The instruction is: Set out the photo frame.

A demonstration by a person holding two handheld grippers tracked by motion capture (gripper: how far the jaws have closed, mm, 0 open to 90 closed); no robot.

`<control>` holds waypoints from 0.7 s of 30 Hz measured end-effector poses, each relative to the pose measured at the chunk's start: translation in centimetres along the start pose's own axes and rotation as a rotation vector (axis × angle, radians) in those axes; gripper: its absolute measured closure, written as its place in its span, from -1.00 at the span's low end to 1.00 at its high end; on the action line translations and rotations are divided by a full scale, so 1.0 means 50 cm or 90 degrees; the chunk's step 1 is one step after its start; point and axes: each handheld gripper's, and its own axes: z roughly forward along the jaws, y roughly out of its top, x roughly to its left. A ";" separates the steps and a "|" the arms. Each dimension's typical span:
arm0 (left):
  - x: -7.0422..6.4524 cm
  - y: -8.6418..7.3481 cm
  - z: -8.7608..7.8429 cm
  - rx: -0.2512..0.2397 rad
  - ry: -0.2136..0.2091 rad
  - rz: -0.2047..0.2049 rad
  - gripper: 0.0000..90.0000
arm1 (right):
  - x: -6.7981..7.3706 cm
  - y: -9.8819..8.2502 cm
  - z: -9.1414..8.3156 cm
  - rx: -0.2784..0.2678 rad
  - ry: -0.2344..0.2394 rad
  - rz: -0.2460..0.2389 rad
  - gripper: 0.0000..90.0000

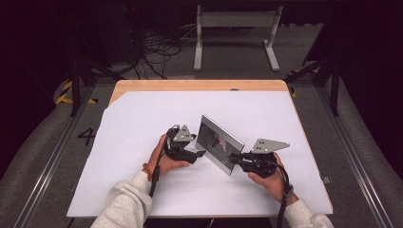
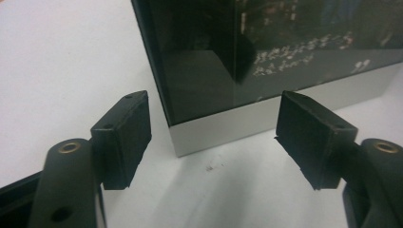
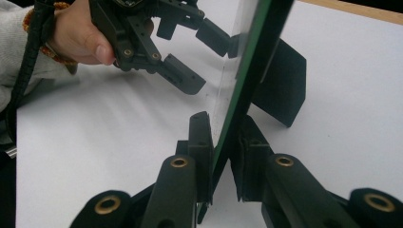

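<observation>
The picture frame (image 1: 218,144) stands upright mid-bench, its long axis running far-left to near-right; the photo behind its glass is too dark to read. The right hand-held gripper (image 1: 234,158) clamps its near-right edge. The left hand-held gripper (image 1: 201,153) gapes, jaws clear of the frame.

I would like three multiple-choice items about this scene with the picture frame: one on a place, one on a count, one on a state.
1. Where does the picture frame stand?
A. on the white sheet
B. on the floor
C. on a shelf

2. How many grippers are on the table?
A. one
B. two
C. three

3. How is the right gripper?
A. open, far from the frame
B. lying flat, let go
C. shut on the frame's edge

Answers:
1 A, its lower corner rests on the white sheet.
2 B, the left gripper and the right one, each in a hand.
3 C, its pads press both faces of the frame, while the left gripper's jaws stand apart.
</observation>
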 end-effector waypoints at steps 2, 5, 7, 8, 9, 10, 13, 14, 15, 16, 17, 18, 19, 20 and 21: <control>0.002 0.002 0.003 0.002 -0.005 -0.001 -0.42 | 0.004 0.000 0.000 0.009 -0.006 -0.009 0.73; 0.004 0.005 0.007 0.004 -0.007 0.006 -0.50 | 0.009 -0.005 0.000 0.025 -0.016 -0.014 0.61; 0.006 0.006 0.013 0.009 -0.011 0.004 -0.53 | 0.011 -0.010 -0.002 0.033 -0.017 -0.016 0.59; 0.006 0.007 0.015 0.010 -0.015 0.004 -0.54 | 0.013 -0.012 -0.005 0.039 -0.020 -0.023 0.59; 0.006 0.007 0.015 0.010 -0.015 0.004 -0.55 | 0.013 -0.012 -0.005 0.039 -0.020 -0.023 0.59; 0.006 0.009 0.018 0.016 -0.011 0.008 -0.55 | 0.015 -0.014 -0.007 0.042 -0.022 -0.026 0.60; 0.011 0.014 0.022 0.016 -0.017 0.003 -0.57 | 0.014 -0.016 -0.014 0.048 -0.027 -0.026 0.62; 0.012 0.017 0.024 0.016 -0.017 0.004 -0.57 | 0.013 -0.017 -0.015 0.048 -0.027 -0.025 0.63; 0.012 0.017 0.024 0.015 -0.022 0.003 -0.57 | 0.012 -0.017 -0.016 0.047 -0.026 -0.025 0.64; 0.012 0.018 0.025 0.013 -0.027 0.003 -0.57 | 0.012 -0.018 -0.016 0.046 -0.026 -0.025 0.65; 0.012 0.020 0.025 0.013 -0.029 0.006 -0.56 | 0.013 -0.018 -0.016 0.047 -0.025 -0.027 0.67; 0.011 0.020 0.025 0.012 -0.033 0.007 -0.55 | 0.014 -0.017 -0.016 0.048 -0.025 -0.030 0.68; 0.011 0.021 0.025 0.010 -0.039 0.007 -0.53 | 0.015 -0.017 -0.016 0.049 -0.025 -0.032 0.70; 0.009 0.021 0.026 0.010 -0.042 0.006 -0.51 | 0.015 -0.017 -0.016 0.049 -0.024 -0.033 0.74; 0.008 0.021 0.027 0.012 -0.046 0.009 -0.49 | 0.016 -0.017 -0.016 0.049 -0.021 -0.034 0.78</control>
